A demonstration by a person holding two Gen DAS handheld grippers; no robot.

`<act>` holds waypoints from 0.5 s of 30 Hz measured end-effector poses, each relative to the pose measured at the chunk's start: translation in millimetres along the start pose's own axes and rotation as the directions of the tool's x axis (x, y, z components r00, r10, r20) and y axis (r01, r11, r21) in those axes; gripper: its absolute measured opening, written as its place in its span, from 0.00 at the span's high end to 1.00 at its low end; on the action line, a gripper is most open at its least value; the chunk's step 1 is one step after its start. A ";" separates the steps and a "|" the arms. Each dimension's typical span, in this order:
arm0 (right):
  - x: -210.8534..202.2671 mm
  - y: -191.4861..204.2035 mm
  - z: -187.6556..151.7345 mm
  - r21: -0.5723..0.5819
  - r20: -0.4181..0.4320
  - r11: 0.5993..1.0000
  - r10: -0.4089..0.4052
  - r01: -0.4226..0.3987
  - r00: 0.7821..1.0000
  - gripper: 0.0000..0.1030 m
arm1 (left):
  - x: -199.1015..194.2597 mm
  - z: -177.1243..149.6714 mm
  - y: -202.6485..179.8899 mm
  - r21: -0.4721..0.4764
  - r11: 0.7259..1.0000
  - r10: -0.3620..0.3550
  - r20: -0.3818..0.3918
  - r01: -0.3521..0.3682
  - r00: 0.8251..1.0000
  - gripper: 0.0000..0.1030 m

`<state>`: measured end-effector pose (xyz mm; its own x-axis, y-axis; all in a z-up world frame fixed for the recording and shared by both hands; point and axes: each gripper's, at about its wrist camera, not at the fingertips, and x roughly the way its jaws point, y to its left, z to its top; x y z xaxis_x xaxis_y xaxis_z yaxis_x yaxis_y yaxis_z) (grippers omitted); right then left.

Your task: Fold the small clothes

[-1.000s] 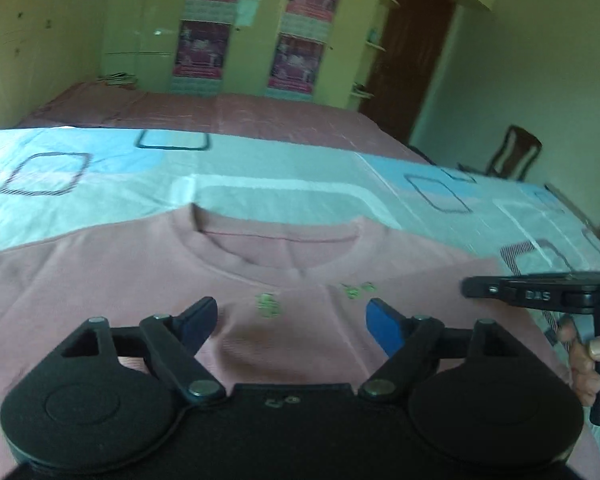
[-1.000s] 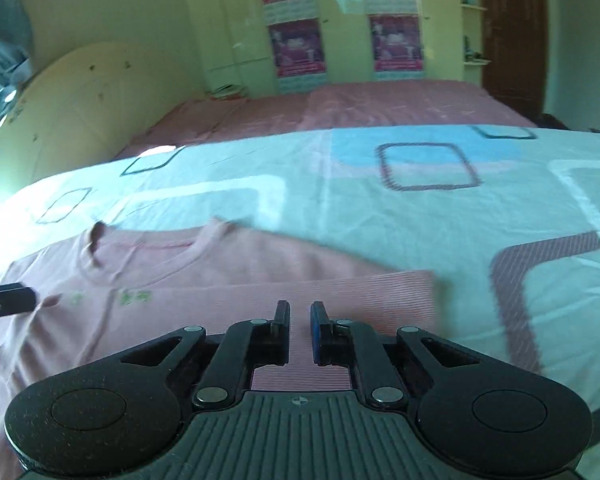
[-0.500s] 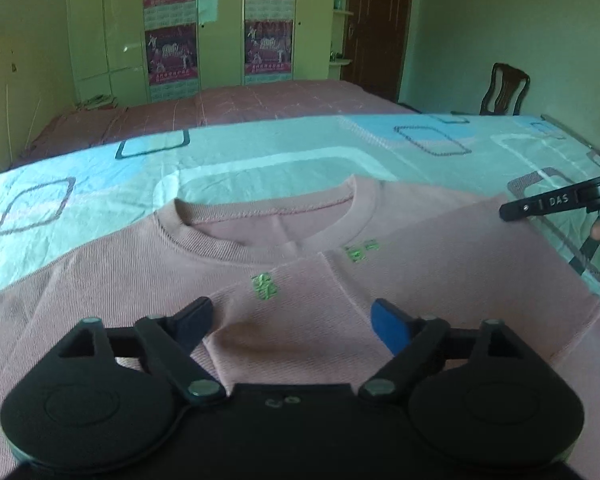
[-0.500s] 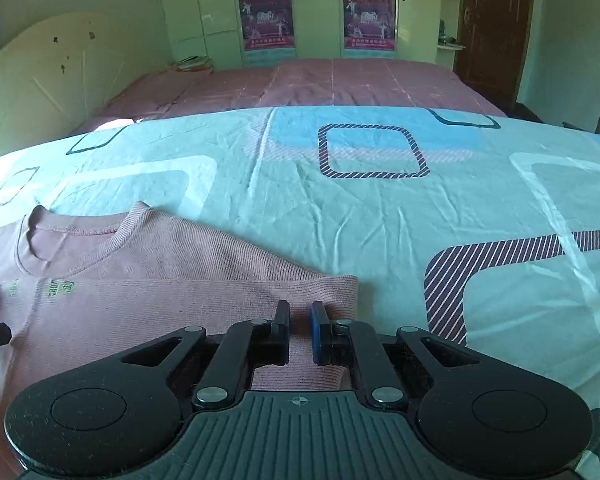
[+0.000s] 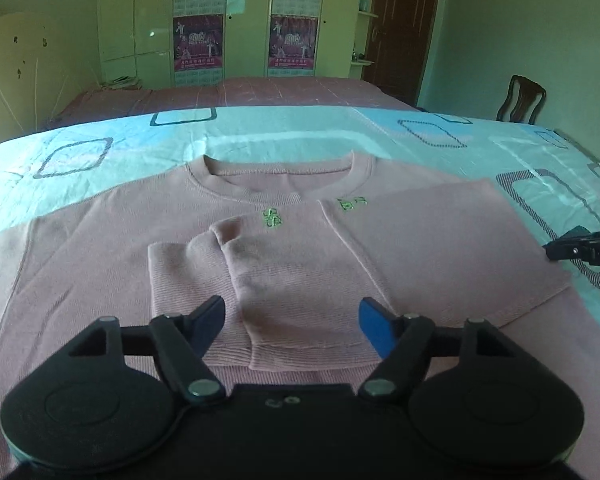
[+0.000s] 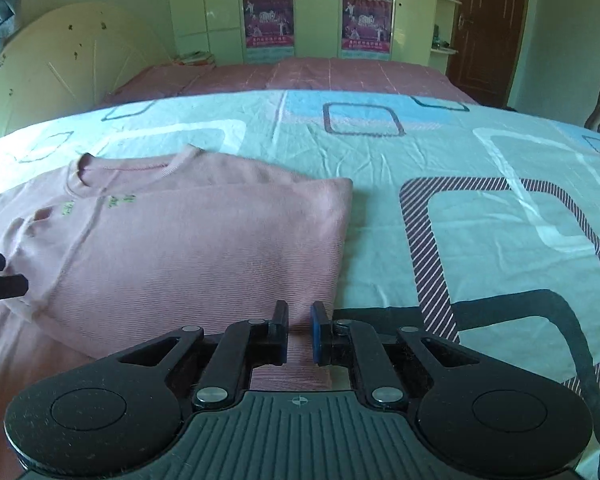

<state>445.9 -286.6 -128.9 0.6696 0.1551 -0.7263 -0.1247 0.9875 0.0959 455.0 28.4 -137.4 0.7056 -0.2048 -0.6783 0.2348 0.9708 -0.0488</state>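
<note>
Pink top (image 5: 420, 240) flat on bedsheet (image 6: 480, 220), right side and sleeve folded inward. Soft, light knit; will drape and crease, judged. Take left sleeve edge, 9 o'clock. Left gripper (image 5: 292, 320): jaws just narrowed, spread, nothing between. Right gripper (image 6: 299, 332): nearly together, apparently empty.

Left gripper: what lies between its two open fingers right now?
In the left wrist view, the left gripper stands open over the pink sweater; the folded-in sleeve cuff lies between the fingers, not pinched.
</note>
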 end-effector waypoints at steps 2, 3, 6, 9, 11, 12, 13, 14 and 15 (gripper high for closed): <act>3.8 4.5 -9.8 0.002 -0.043 1.000 0.004 -0.004 0.999 0.90 | 10.3 -4.9 2.7 -0.012 1.000 -0.003 -0.065 0.002 0.998 0.24; 10.8 5.9 -14.8 0.011 -0.088 1.000 0.008 -0.007 0.996 0.90 | 11.9 -7.1 2.6 0.001 1.000 0.001 -0.060 -0.001 0.998 0.24; 1.9 11.9 -11.8 0.039 -0.072 0.999 0.003 0.000 0.997 0.90 | 2.5 -2.8 6.7 -0.040 0.999 -0.019 -0.038 0.018 0.999 0.24; -9.5 18.5 -6.8 0.071 -0.046 0.997 0.024 -0.021 0.999 0.80 | -12.9 -5.4 22.9 -0.112 0.994 -0.013 0.002 0.013 1.000 0.25; -17.3 25.8 -6.0 0.067 -0.007 0.997 0.027 -0.026 1.000 0.42 | -27.1 -10.8 41.6 -0.167 0.986 0.018 0.023 -0.014 1.000 0.27; -19.9 29.7 -5.8 0.064 0.005 0.997 0.038 -0.038 0.999 0.42 | -34.6 -13.9 52.3 -0.194 0.980 0.039 0.032 -0.032 0.999 0.28; -21.6 33.9 -5.7 0.062 0.014 0.997 0.039 -0.040 0.999 0.42 | -45.8 -18.0 68.1 -0.233 0.971 0.074 0.047 -0.061 0.996 0.28; -21.9 38.3 -5.1 0.061 0.020 0.997 0.042 -0.043 0.999 0.42 | -56.7 -22.7 84.4 -0.273 0.958 0.109 0.060 -0.088 0.992 0.29; -21.6 42.8 -4.8 0.063 0.022 0.997 0.049 -0.051 0.999 0.42 | -67.2 -28.2 101.1 -0.316 0.942 0.143 0.069 -0.115 0.987 0.30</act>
<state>422.6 -247.8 -112.3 0.6787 0.2041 -0.7054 -0.1121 0.9781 0.1751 412.5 143.8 -117.4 0.7762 -0.0716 -0.6264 -0.0713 0.9772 -0.2001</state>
